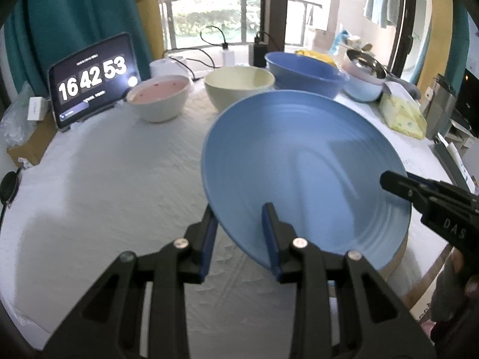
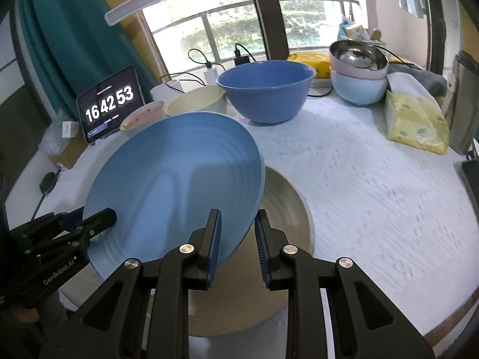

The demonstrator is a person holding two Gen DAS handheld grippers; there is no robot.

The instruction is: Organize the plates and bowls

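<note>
Blue plate (image 1: 299, 161) is held tilted above the table (image 1: 104, 179), its rim clamped by the left gripper (image 1: 241, 236) and right gripper (image 2: 236, 245), over a beige plate (image 2: 284, 209). Stacking appears underway; level lowering onto it is called for next.

Round table (image 2: 374, 185) under a white cloth

On it sit a beige plate (image 2: 287, 209), pink bowl (image 1: 160, 97), cream bowl (image 1: 238, 89), blue bowl (image 2: 265, 94), stacked bowls (image 2: 359, 80), tablet (image 1: 92, 79) and yellow tissue pack (image 2: 416, 119).
</note>
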